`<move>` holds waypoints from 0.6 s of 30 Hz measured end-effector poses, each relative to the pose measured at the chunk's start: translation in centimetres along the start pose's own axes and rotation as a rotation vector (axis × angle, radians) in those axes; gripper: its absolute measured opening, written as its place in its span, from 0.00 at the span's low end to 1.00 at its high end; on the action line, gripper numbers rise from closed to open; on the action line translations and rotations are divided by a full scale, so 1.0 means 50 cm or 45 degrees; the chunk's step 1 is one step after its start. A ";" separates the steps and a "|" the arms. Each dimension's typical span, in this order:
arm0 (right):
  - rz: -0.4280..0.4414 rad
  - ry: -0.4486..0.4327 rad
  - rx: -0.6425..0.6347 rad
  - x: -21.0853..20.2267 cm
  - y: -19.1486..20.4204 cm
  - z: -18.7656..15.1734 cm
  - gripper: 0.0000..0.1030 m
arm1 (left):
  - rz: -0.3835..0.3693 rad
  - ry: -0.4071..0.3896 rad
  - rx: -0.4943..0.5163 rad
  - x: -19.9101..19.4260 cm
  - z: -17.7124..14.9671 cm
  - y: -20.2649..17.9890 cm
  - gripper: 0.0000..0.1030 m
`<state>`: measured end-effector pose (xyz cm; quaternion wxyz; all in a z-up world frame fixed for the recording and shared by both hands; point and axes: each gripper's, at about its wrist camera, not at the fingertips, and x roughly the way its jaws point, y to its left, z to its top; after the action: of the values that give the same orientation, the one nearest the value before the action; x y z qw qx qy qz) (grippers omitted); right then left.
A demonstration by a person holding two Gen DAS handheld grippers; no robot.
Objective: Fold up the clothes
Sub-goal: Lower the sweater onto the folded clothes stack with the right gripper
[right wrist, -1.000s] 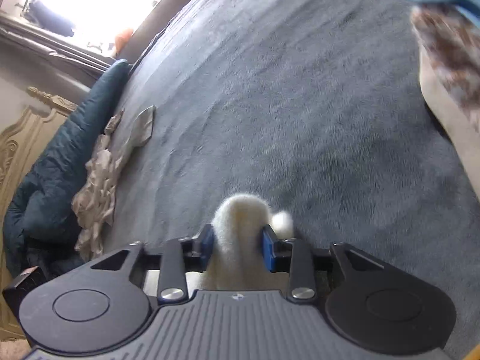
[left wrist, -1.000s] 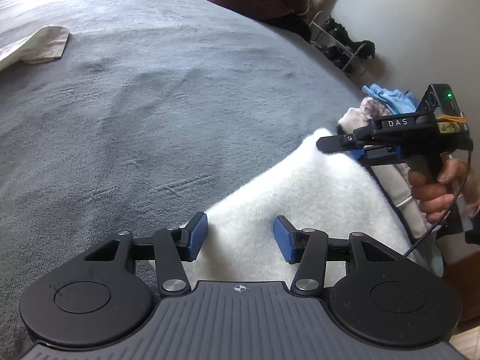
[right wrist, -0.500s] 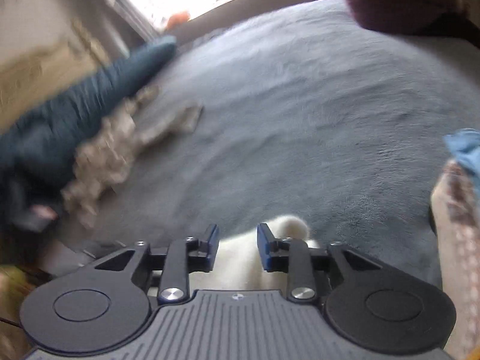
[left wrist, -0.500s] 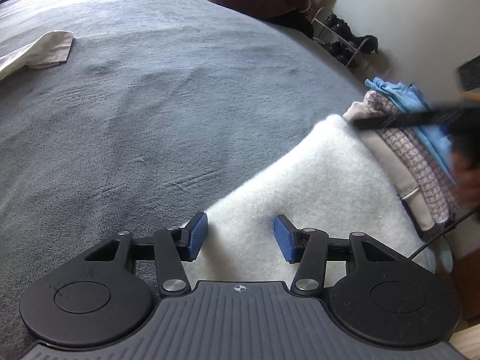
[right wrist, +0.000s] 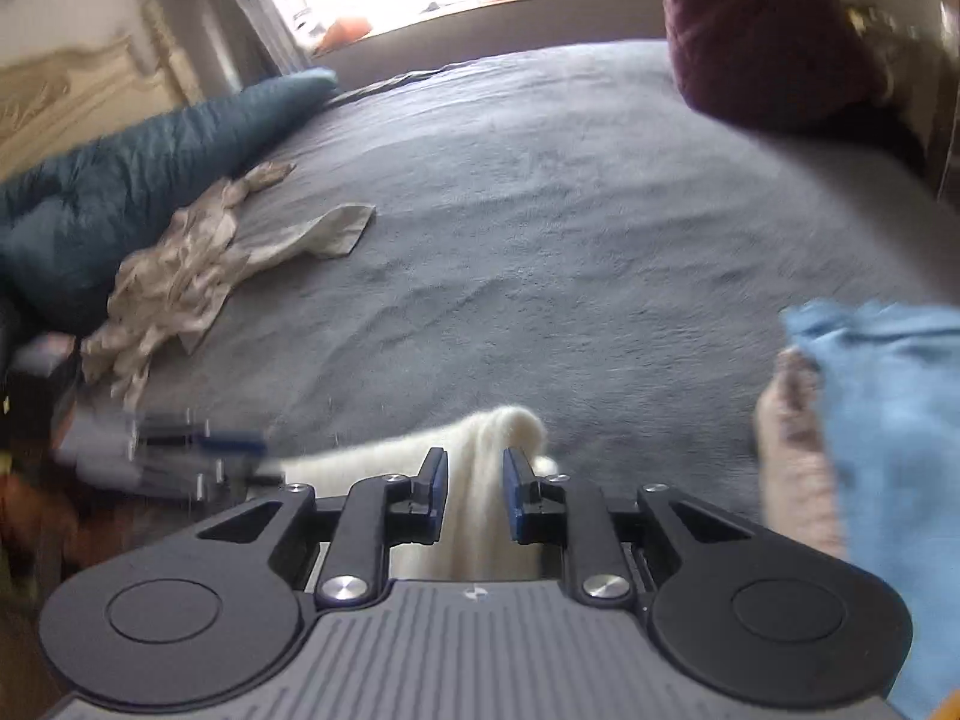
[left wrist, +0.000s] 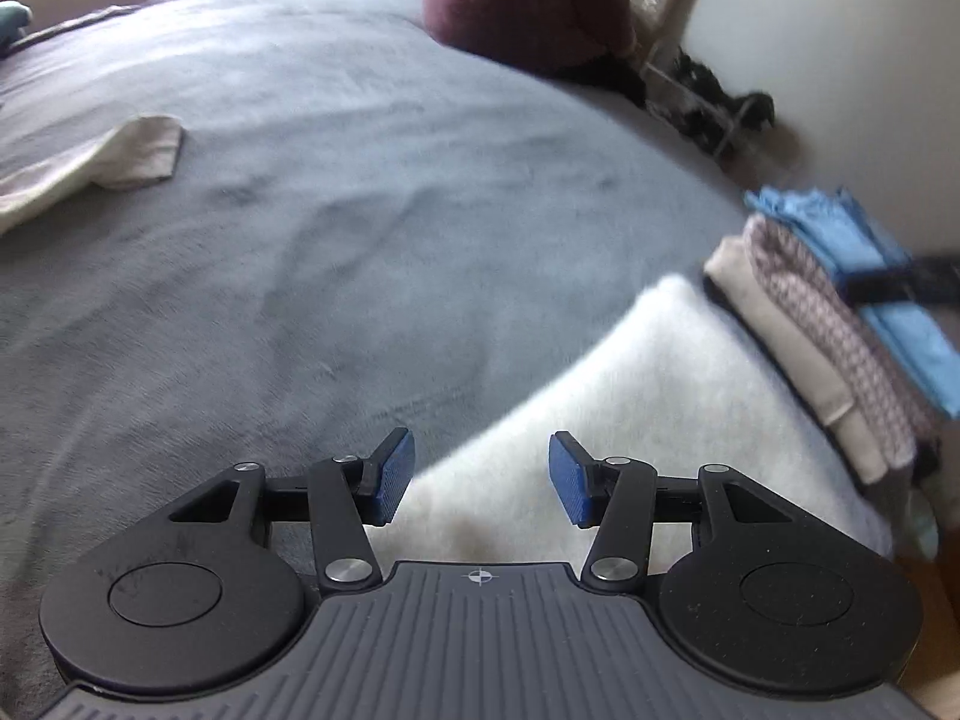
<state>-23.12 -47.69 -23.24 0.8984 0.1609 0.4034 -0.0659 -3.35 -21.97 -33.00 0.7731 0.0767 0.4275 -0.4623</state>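
A white fluffy garment lies on the grey bed cover, running from below my left gripper toward the folded stack. My left gripper stands open over its near edge, and the blue pads are apart from the cloth. In the right wrist view a raised fold of the same garment fills the gap of my right gripper. Its jaws are closing and the pads press the fold on both sides. From the left wrist view the right gripper is only a dark blur over the stack.
A stack of folded clothes, beige, patterned and blue, sits at the bed's right edge, also large on the right. A beige garment and crumpled cloth lie far left by a teal duvet. A maroon jacket and shoe rack are beyond.
My right gripper has risen and rolled upright with the white fold still between its jaws, which have narrowed. In the left view it slid off toward the right edge. The left gripper barely moved.
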 end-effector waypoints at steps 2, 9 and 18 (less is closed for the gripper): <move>0.032 0.016 -0.051 -0.003 0.009 -0.002 0.22 | 0.004 -0.003 0.016 -0.001 0.003 -0.012 0.48; 0.129 0.147 -0.269 0.144 0.039 -0.030 0.21 | 0.087 0.071 0.048 0.053 -0.031 -0.026 0.49; 0.170 0.160 -0.377 0.054 0.060 -0.036 0.19 | 0.023 0.016 0.035 -0.064 -0.030 -0.078 0.48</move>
<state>-21.84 -44.23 -25.67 0.8875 0.0571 0.4527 0.0641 -7.97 -21.30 -30.51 0.7734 0.0941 0.4252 -0.4606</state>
